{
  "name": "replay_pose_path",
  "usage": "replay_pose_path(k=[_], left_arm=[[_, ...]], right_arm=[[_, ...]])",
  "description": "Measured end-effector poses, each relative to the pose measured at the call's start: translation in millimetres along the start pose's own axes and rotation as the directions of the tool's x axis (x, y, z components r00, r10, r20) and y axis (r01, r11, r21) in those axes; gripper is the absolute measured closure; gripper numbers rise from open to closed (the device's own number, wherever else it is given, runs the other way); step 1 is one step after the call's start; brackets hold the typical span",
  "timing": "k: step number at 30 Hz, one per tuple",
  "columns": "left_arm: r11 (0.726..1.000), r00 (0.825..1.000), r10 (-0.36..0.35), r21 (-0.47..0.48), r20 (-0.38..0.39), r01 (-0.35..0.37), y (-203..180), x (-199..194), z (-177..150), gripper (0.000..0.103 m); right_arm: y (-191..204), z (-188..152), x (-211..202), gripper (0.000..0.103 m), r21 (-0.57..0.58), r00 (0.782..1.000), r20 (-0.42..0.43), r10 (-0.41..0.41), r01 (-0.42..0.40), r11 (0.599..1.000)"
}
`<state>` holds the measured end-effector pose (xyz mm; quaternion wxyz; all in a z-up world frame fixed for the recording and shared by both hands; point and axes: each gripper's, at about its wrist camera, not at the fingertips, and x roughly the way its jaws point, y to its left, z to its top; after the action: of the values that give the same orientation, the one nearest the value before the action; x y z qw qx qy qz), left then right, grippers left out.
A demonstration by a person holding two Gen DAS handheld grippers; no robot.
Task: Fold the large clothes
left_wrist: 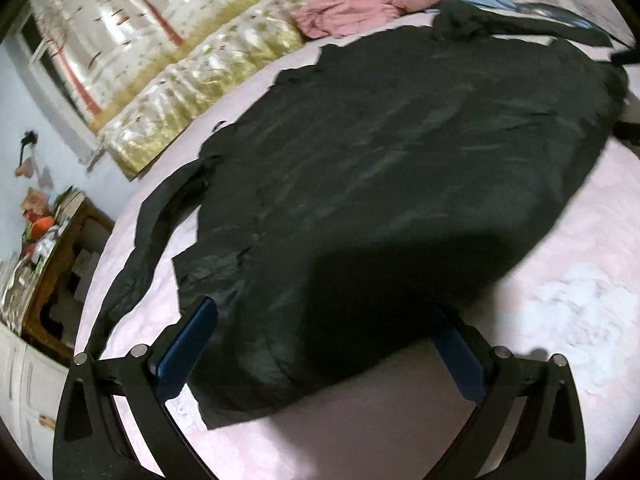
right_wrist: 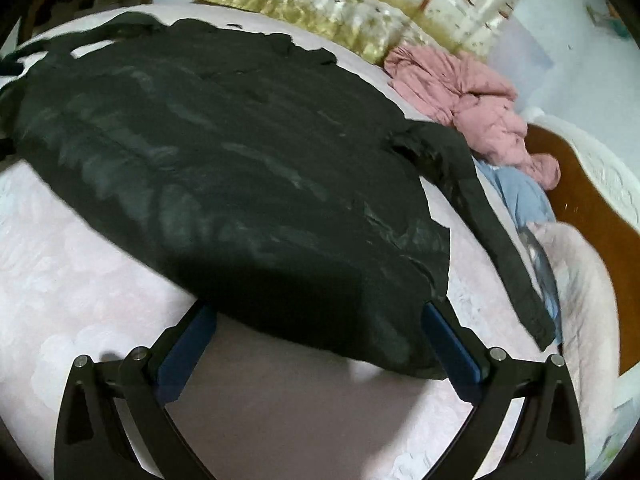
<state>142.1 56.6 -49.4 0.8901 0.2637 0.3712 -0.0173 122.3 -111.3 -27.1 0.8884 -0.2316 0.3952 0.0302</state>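
A large black garment lies spread flat across a pale pink bed, one sleeve trailing off toward the left. My left gripper hangs open just above its near edge, blue pads wide apart with cloth showing between them but not pinched. In the right wrist view the same black garment fills the middle, a sleeve running down the right side. My right gripper is open over the near hem, fingers spread on either side of the cloth.
A pink garment and a light blue garment lie heaped by the padded gold-patterned headboard. A wooden nightstand with clutter stands left of the bed. Brown floor shows beyond the bed's right edge.
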Motion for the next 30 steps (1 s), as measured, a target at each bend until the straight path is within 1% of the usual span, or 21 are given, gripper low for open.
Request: replay_pose_path(k=[2,3,4,6,7,8,9,10,11,12,14,17,20,22,24,25,26,27,28,29,30], left_arm=[[0.997,0.996,0.080,-0.022,0.037,-0.079,6,3,-3,0.000],[0.994,0.994,0.103,-0.027,0.045,-0.102,9,5,-5,0.005],[0.994,0.994,0.105,-0.038,0.042,-0.103,12,7,-7,0.011],[0.996,0.997,0.070,-0.059,0.042,-0.067,17,8,-10,0.052],[0.997,0.998,0.056,-0.057,0.040,-0.054,17,7,-11,0.062],[0.997,0.997,0.065,-0.055,0.039,-0.062,17,7,-12,0.072],[0.996,0.996,0.070,-0.058,0.048,-0.067,17,5,-13,0.075],[0.996,0.997,0.062,-0.067,0.056,-0.058,18,2,-14,0.077],[0.996,0.997,0.054,-0.080,0.055,-0.050,19,-1,-14,0.079],[0.995,0.998,0.030,-0.101,0.056,-0.024,22,-5,-15,0.081],[0.989,0.998,-0.023,-0.145,0.066,0.033,26,-18,-18,0.083],[0.980,0.995,-0.081,-0.177,0.060,0.091,27,-43,-25,0.083],[0.969,0.994,-0.098,-0.224,0.048,0.106,29,-70,-34,0.082],[0.957,0.993,-0.115,-0.262,0.039,0.122,31,-86,-39,0.079],[0.957,0.993,-0.114,-0.266,0.032,0.118,33,-96,-41,0.068],[0.956,0.993,-0.109,-0.271,0.044,0.117,36,-102,-39,0.068],[0.954,0.992,-0.108,-0.276,0.058,0.120,39,-105,-37,0.066],[0.951,0.992,-0.106,-0.284,0.069,0.121,44,-107,-34,0.062],[0.948,0.992,-0.101,-0.295,0.081,0.120,48,-109,-31,0.061],[0.945,0.991,-0.092,-0.306,0.093,0.117,53,-110,-28,0.056],[0.942,0.991,-0.078,-0.317,0.107,0.108,59,-110,-23,0.054]], right_arm=[[-6,-1,4,0.001,0.035,1.000,0.002,0.004,-0.004,0.999],[-11,-2,7,0.001,0.061,1.000,0.005,0.004,-0.004,0.998],[-13,-3,9,0.001,0.078,1.000,0.005,0.002,-0.002,0.997],[-21,-4,12,0.001,0.123,1.000,0.005,-0.007,0.006,0.992],[-25,-5,13,0.001,0.145,1.000,0.008,-0.004,0.003,0.989],[-28,-7,14,0.008,0.162,1.000,0.010,0.011,-0.013,0.987],[-32,-8,14,0.031,0.179,0.999,0.015,0.034,-0.036,0.983],[-34,-9,13,0.049,0.190,0.999,0.020,0.039,-0.042,0.981],[-37,-11,13,0.084,0.211,0.999,0.020,0.030,-0.034,0.977],[-42,-14,12,0.089,0.239,0.999,0.019,0.034,-0.038,0.970],[-49,-20,4,0.094,0.290,0.996,0.041,0.080,-0.089,0.953],[-55,-31,-18,0.094,0.306,0.992,0.064,0.106,-0.121,0.944],[-55,-46,-45,0.094,0.288,0.989,0.081,0.123,-0.142,0.947],[-53,-54,-61,0.094,0.275,0.989,0.084,0.125,-0.143,0.951],[-51,-57,-75,0.091,0.259,0.991,0.093,0.092,-0.114,0.959],[-53,-56,-81,0.089,0.254,0.992,0.095,0.081,-0.103,0.962],[-55,-54,-84,0.081,0.257,0.993,0.097,0.071,-0.094,0.962],[-59,-50,-88,0.071,0.267,0.992,0.108,0.060,-0.087,0.960],[-63,-47,-90,0.065,0.277,0.992,0.119,0.049,-0.080,0.958],[-68,-43,-93,0.054,0.291,0.991,0.133,0.029,-0.067,0.954],[-73,-38,-95,0.046,0.304,0.990,0.144,0.010,-0.054,0.951]])
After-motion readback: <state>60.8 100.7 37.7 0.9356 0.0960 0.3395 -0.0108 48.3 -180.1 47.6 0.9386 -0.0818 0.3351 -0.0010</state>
